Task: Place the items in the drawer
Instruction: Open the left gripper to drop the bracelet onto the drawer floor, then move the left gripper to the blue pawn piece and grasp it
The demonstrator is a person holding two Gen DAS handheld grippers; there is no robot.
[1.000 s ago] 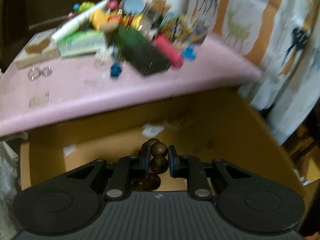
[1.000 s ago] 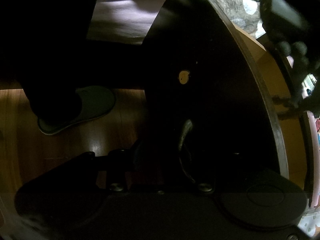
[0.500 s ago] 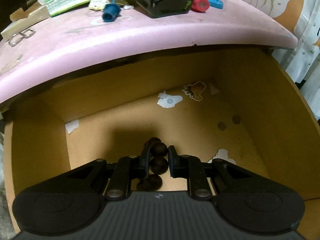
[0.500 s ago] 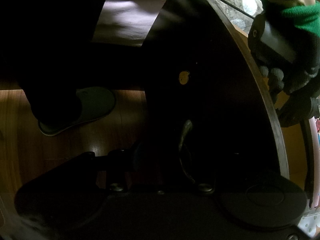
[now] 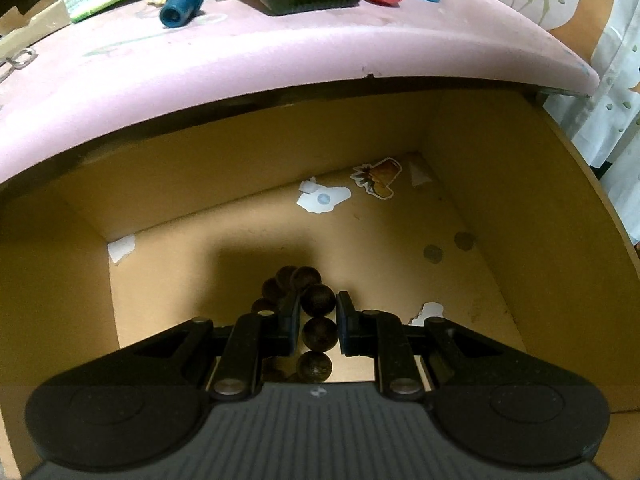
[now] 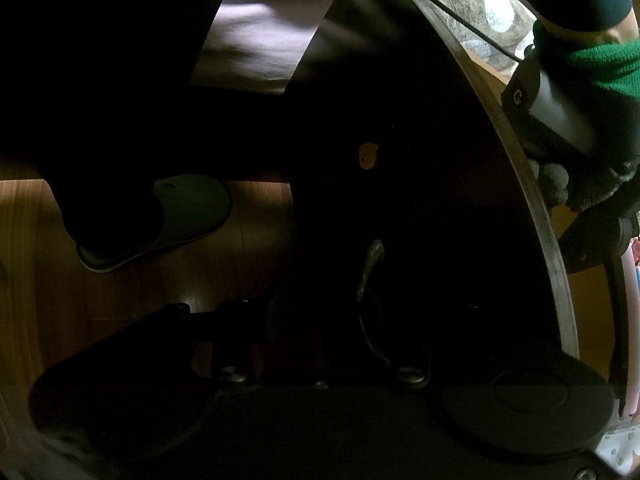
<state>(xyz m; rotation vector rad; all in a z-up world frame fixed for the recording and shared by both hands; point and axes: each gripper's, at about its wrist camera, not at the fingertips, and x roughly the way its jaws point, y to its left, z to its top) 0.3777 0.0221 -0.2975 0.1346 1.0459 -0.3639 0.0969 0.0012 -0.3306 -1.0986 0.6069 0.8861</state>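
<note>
Inside drawer: left tongs clamped on bead bracelet; right tongs' state unclear.

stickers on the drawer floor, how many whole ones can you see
2: a white sticker near the back wall, and a brown sticker right of it. Torn white scraps lie elsewhere; the left gripper may hide more.

Dark brown wooden bead bracelet, strung round beads, hanging inside open tan drawer
</note>
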